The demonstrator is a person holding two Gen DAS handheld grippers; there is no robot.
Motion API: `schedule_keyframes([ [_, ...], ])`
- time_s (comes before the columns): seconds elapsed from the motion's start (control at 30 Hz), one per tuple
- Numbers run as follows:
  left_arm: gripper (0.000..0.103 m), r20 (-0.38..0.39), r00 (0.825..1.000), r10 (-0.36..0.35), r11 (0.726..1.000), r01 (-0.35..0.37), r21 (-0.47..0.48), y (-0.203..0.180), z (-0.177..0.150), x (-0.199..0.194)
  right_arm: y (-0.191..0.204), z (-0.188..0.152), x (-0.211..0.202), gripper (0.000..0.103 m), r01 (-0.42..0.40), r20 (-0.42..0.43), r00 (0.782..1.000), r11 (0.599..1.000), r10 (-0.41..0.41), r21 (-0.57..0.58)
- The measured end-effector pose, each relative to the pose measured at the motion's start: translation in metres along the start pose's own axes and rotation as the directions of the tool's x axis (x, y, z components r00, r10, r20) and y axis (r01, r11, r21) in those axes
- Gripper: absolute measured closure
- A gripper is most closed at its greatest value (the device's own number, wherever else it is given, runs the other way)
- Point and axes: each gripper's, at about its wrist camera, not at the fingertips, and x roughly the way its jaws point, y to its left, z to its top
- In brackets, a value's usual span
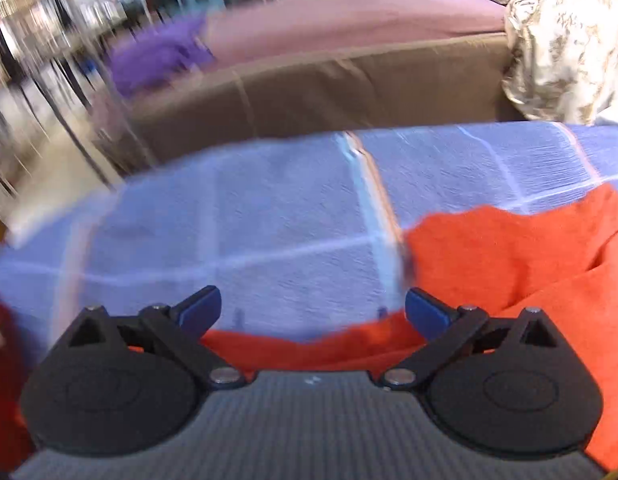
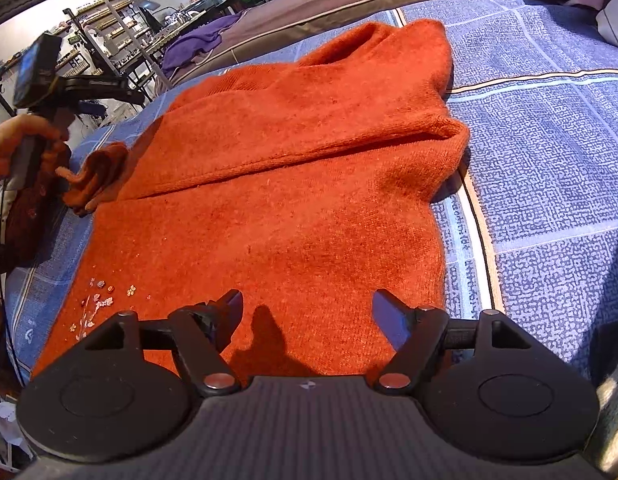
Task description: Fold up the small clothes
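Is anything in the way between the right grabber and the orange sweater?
No. The right hand-held gripper hangs open directly over the orange sweater's near hem, with nothing visible between its fingers and the knit, only its own shadow on the fabric.

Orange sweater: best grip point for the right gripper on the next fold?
Take the orange sweater by its near hem corner, approaching from its right edge. That edge lies flat on the blue bedspread, just ahead of the open right gripper.
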Motion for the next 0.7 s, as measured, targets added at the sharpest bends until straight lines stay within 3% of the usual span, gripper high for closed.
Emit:
schedule_keyframes([
  [0.07, 0.003, -0.042, 0.991, -0.128, 0.988, 0.124, -0.095, 0.001, -0.001, 0.022, 0.001, -0.001, 0.002, 0.0, 0.003, 0.002, 1.0, 1.0, -0.003, -0.003],
  [0.13, 0.003, -0.041, 0.984, -0.175, 0.975, 0.168, -0.147, -0.001, -0.006, 0.04, 0.005, 0.0, 0.004, 0.0, 0.013, 0.002, 1.0, 1.0, -0.013, -0.024],
  [0.17, 0.01, -0.038, 0.983, -0.181, 0.974, 0.174, -0.144, -0.007, -0.008, 0.047, 0.007, 0.001, 0.005, 0.0, 0.018, 0.0, 1.0, 0.999, -0.018, -0.04],
  [0.2, 0.023, -0.027, 0.983, -0.18, 0.976, 0.175, -0.133, -0.011, -0.011, 0.051, 0.01, 0.001, 0.006, 0.0, 0.025, -0.001, 1.0, 0.998, -0.025, -0.056],
  [0.23, 0.064, -0.016, 0.979, -0.203, 0.971, 0.199, -0.134, -0.015, -0.014, 0.053, 0.011, 0.001, 0.006, 0.0, 0.03, -0.001, 1.0, 0.997, -0.03, -0.068],
  [0.27, 0.084, 0.004, 0.968, -0.249, 0.956, 0.247, -0.159, -0.016, -0.015, 0.05, 0.012, 0.0, 0.007, 0.0, 0.031, 0.0, 1.0, 0.997, -0.031, -0.075],
  [0.3, 0.087, 0.033, 0.967, -0.252, 0.952, 0.254, -0.17, -0.014, -0.011, 0.049, 0.011, 0.0, 0.006, 0.0, 0.029, 0.003, 1.0, 0.996, -0.029, -0.079],
  [0.37, 0.093, 0.097, 0.976, -0.194, 0.972, 0.204, -0.113, -0.022, -0.006, 0.029, 0.009, -0.002, 0.006, 0.0, 0.025, 0.01, 1.0, 0.996, -0.024, -0.08],
  [0.4, 0.095, 0.169, 0.972, -0.164, 0.981, 0.178, -0.071, -0.027, -0.006, 0.009, 0.009, -0.002, 0.006, 0.0, 0.024, 0.013, 1.0, 0.996, -0.023, -0.082],
  [0.43, 0.099, 0.256, 0.957, -0.137, 0.988, 0.151, -0.035, -0.033, -0.008, -0.011, 0.009, -0.003, 0.006, 0.0, 0.026, 0.015, 1.0, 0.996, -0.025, -0.087],
  [0.47, 0.098, 0.368, 0.926, -0.081, 0.997, 0.081, 0.015, -0.042, -0.011, -0.035, 0.009, -0.004, 0.006, 0.0, 0.029, 0.016, 0.999, 0.995, -0.027, -0.093],
  [0.53, 0.098, 0.54, 0.841, 0.04, 0.991, -0.105, 0.089, -0.063, -0.021, -0.06, 0.012, -0.004, 0.007, 0.0, 0.036, 0.02, 0.999, 0.993, -0.034, -0.108],
  [0.57, 0.097, 0.578, 0.814, 0.058, 0.982, -0.15, 0.113, -0.068, -0.024, -0.064, 0.013, -0.005, 0.007, 0.0, 0.039, 0.021, 0.999, 0.992, -0.037, -0.116],
  [0.6, 0.096, 0.553, 0.833, 0.033, 0.985, -0.122, 0.125, -0.068, -0.02, -0.062, 0.014, -0.005, 0.008, 0.0, 0.043, 0.022, 0.999, 0.991, -0.04, -0.126],
  [0.63, 0.096, 0.505, 0.863, 0.015, 0.994, -0.069, 0.087, -0.061, -0.016, -0.057, 0.016, -0.005, 0.008, 0.0, 0.046, 0.021, 0.999, 0.99, -0.044, -0.134],
  [0.67, 0.096, 0.485, 0.874, 0.02, 0.998, -0.043, 0.037, -0.054, -0.014, -0.052, 0.016, -0.005, 0.009, 0.0, 0.049, 0.021, 0.999, 0.989, -0.047, -0.139],
  [0.7, 0.095, 0.484, 0.875, 0.026, 1.0, -0.029, -0.002, -0.047, -0.014, -0.049, 0.016, -0.005, 0.008, 0.0, 0.05, 0.02, 0.999, 0.989, -0.048, -0.142],
])
